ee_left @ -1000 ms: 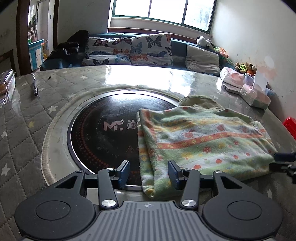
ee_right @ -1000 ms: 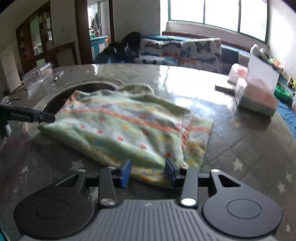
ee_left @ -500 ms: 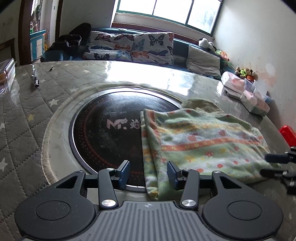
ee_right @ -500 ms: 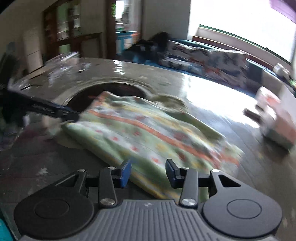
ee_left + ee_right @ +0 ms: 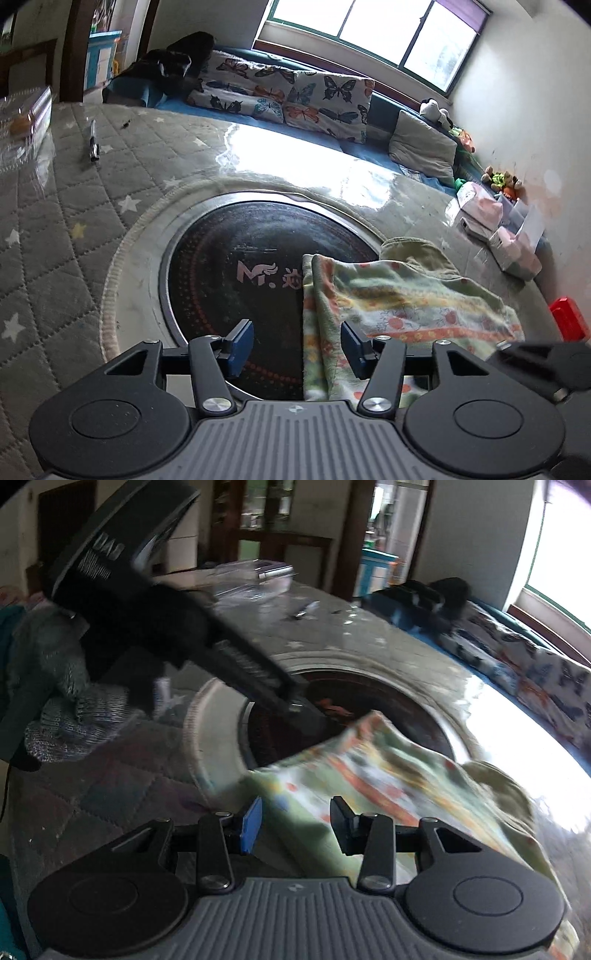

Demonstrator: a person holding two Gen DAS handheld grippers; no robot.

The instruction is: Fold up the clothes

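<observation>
Both tools spread; right tool (image 5: 295, 825) swung left over folded garment (image 5: 388, 775).

Daylight from the far window, sharp on one side, smeared on the other

We saw the window (image 5: 373, 35) throw white glare across the glossy table (image 5: 280, 155); the left view was crisp, its edges bowed, while motion blur smeared the garment (image 5: 388, 775) in the right view.
</observation>
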